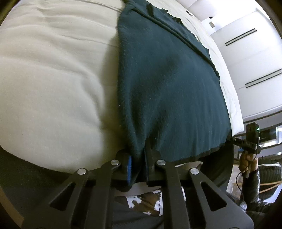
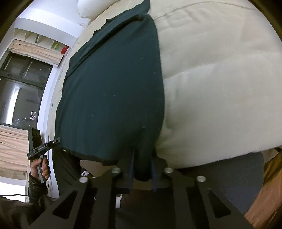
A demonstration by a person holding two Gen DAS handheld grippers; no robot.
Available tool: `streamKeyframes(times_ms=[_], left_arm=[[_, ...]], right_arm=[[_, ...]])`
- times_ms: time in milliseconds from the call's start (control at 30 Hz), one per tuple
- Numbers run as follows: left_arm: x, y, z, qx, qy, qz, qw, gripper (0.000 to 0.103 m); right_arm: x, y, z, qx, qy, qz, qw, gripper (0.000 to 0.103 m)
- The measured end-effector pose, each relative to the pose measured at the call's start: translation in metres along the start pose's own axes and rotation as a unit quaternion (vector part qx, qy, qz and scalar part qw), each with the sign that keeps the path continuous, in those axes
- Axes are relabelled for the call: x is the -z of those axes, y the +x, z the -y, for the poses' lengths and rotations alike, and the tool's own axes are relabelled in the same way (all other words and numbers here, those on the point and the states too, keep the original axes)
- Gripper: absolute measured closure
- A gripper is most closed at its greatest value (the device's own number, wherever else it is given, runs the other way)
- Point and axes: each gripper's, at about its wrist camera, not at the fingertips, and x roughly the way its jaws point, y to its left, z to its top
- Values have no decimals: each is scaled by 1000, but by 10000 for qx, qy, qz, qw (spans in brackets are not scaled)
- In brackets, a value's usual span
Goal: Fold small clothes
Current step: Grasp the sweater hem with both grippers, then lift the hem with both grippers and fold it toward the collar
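Note:
A dark teal knitted garment [image 1: 169, 84] lies spread on a cream bed, its near hem at the bed's front edge. My left gripper [image 1: 138, 158] is shut on the hem's left corner. The same garment [image 2: 112, 91] fills the right wrist view, where my right gripper [image 2: 142, 158] is shut on the hem's right corner. The other gripper shows at the side of each view: the right one [image 1: 250, 142] and the left one [image 2: 42, 146]. The garment's far end has a folded band across it [image 1: 169, 30].
The cream bed cover [image 1: 52, 79] extends left of the garment and also right of it [image 2: 220, 79]. A white pillow [image 2: 88, 8] lies at the far end. White wardrobe doors [image 1: 250, 52] stand on one side, a dark window [image 2: 23, 91] on the other.

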Motion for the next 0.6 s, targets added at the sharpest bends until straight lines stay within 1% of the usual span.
streamKeyframes(times_ms=[100, 200, 300, 367, 400, 433, 467, 567, 600], left_arm=[[2, -3, 3, -7, 60, 18, 10000, 96], [4, -9, 6, 26, 147, 38, 9999, 96], [3, -18, 5, 235, 151, 85, 9996, 97], [2, -26, 4, 498, 66, 156, 9986, 97], [1, -30, 3, 667, 4, 202, 9976, 97], [0, -35, 3, 927, -64, 263, 9953, 97], [-2, -38, 3, 1075, -100, 303, 9937, 97], [-6, -48, 3, 1673, -298, 476, 9843, 97], [-8, -49, 3, 1799, -343, 505, 9818, 97]], right_arm=[[2, -3, -1, -104, 21, 103, 9999, 93], [4, -12, -6, -281, -44, 314, 9991, 94], [5, -27, -9, -597, -64, 610, 9963, 94], [3, -37, -10, -945, -29, 860, 9918, 94], [2, -42, -11, -1104, -18, 967, 9892, 94], [0, -45, -13, -1280, -12, 1072, 9860, 95], [-2, -49, -16, -1462, -21, 1178, 9822, 95], [-8, -53, -23, -1882, -43, 1436, 9716, 94], [-11, -52, -24, -1975, -47, 1493, 9688, 95]])
